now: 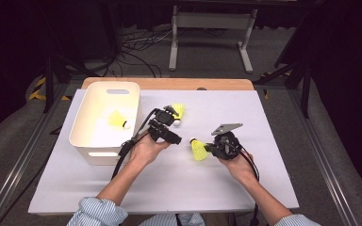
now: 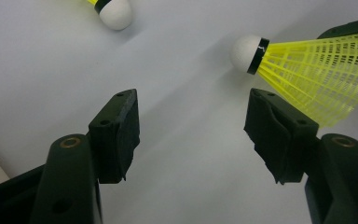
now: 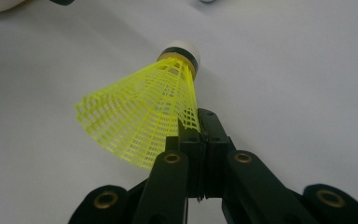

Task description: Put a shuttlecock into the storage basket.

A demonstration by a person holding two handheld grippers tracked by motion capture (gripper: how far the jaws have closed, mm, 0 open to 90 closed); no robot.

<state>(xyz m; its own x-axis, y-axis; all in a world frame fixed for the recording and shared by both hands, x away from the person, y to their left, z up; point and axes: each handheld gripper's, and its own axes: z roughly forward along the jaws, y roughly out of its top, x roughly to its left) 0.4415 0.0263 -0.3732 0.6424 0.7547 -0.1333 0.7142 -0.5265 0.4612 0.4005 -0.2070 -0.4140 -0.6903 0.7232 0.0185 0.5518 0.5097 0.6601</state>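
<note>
The right gripper [image 3: 199,122] pinches the yellow shuttlecock [image 3: 140,116] by its skirt. The left gripper [image 2: 191,135] is wide open, holding nothing, just beside it.

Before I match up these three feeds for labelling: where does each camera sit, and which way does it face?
High view: above the person's side, facing forward and down on the table and white bin; forearms, hands, both grippers.
Left gripper view: rides the left gripper, facing down at the table; open jaws.
Right gripper view: rides the right gripper; jaws pinch the held shuttlecock.
Shared: that shuttlecock appears in the left gripper view and high view.
</note>
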